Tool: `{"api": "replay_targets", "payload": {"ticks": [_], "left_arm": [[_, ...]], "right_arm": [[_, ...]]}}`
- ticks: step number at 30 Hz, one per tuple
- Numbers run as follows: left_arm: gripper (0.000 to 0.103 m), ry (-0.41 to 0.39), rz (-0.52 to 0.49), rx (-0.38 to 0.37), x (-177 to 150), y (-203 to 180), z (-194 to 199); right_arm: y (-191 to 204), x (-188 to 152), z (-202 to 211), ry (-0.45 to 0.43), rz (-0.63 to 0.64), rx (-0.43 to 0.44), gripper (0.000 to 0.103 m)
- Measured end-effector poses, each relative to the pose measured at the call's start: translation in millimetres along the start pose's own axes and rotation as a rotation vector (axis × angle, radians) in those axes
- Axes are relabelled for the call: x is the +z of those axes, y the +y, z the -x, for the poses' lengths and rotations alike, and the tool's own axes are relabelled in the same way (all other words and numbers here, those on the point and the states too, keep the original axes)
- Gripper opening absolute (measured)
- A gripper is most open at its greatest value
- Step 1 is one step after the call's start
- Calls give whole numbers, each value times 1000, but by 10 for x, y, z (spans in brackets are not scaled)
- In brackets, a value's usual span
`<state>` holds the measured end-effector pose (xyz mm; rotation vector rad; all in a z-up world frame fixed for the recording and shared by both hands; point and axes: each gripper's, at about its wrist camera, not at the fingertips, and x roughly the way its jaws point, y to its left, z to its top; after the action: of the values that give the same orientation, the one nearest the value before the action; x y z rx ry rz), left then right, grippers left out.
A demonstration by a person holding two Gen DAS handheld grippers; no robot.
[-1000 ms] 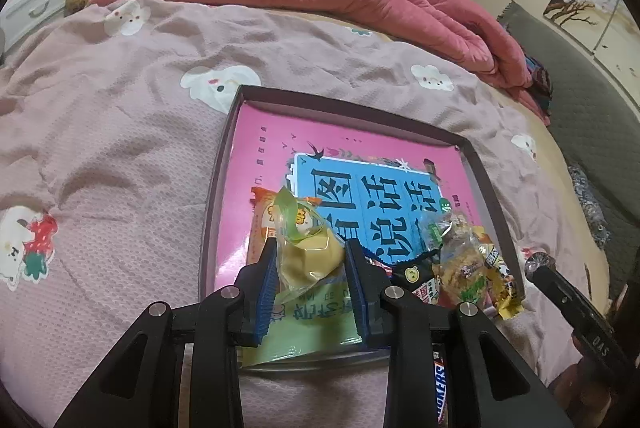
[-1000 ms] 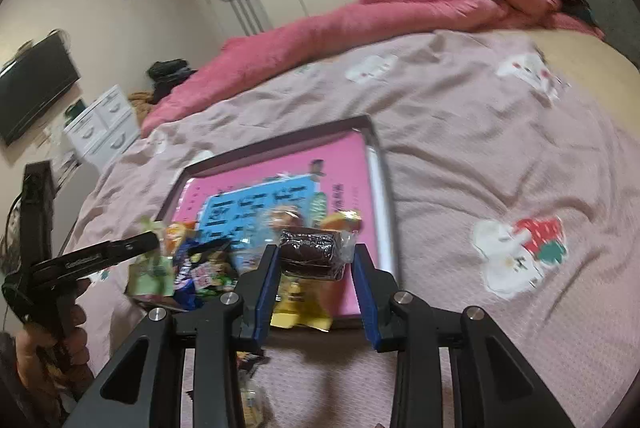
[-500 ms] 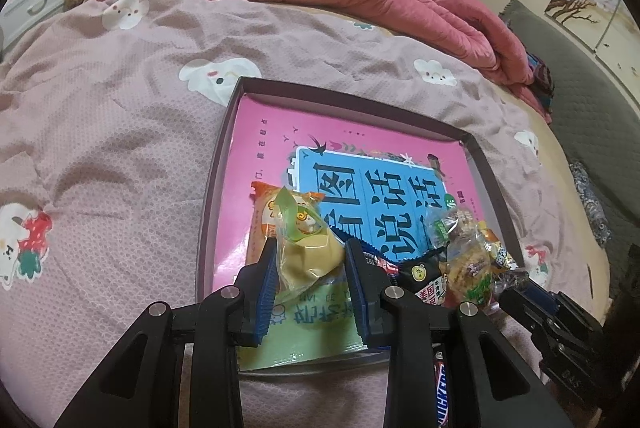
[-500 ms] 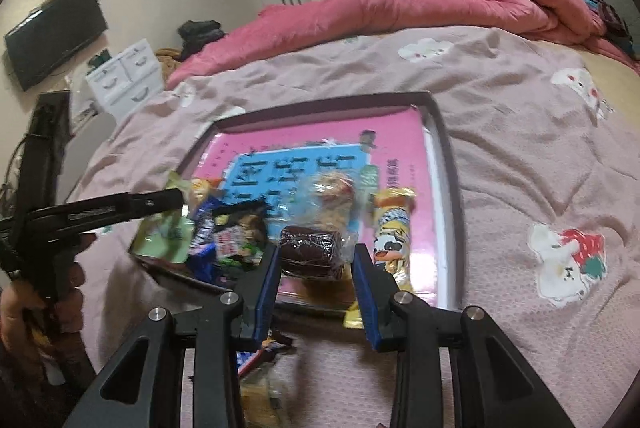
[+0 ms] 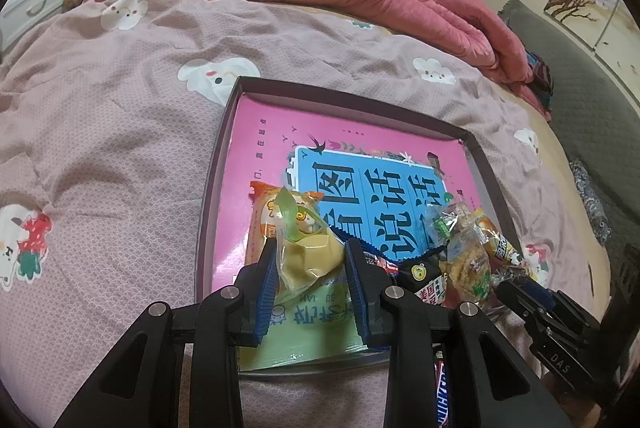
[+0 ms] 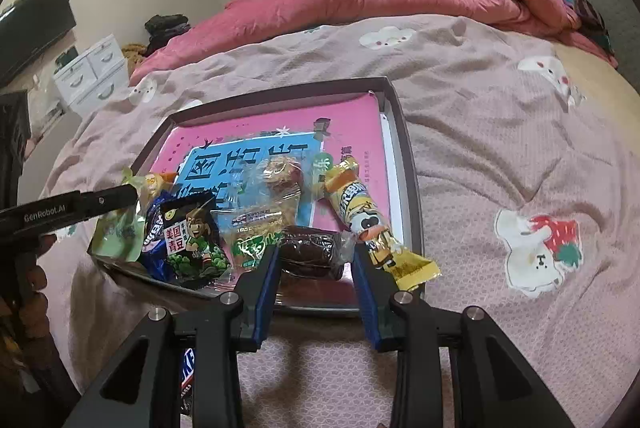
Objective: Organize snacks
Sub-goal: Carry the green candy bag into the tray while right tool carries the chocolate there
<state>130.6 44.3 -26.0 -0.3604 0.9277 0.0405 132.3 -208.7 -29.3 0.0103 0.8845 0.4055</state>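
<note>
Snacks: left tongs (image 5: 310, 260) clamp yellow packet (image 5: 308, 256); right tongs (image 6: 314, 260) seemingly clamp brown cake (image 6: 310, 255).

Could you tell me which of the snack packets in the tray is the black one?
The green-pea packet with the cartoon boy, lying near the tray's front-left corner; no other wrapper there is black.
</note>
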Motion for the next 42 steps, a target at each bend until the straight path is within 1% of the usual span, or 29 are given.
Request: {"api": "replay_targets", "payload": {"ticks": [7,17,24,35,40,42], "left_arm": [[33,8,-6,-4,1,-1,-2],[33,13,-10,-2,3,-4,10],[33,11,-11,-5,3,-1,15],[34,7,21,-12,19,84,12],[36,3,26,-8,31,97,22],[41,-8,26,-3,37,102,40]], "right_arm": [[46,-24,-5,15,25,-19,37],[24,-48,35,15,6,-5,38],[8,-62,92,12,-8,16,38],[-87,-71,154,7,-72,54,38],[-106,-70,161,6,-84,56,38],[-105,-70,162,5,-84,56,38]]}}
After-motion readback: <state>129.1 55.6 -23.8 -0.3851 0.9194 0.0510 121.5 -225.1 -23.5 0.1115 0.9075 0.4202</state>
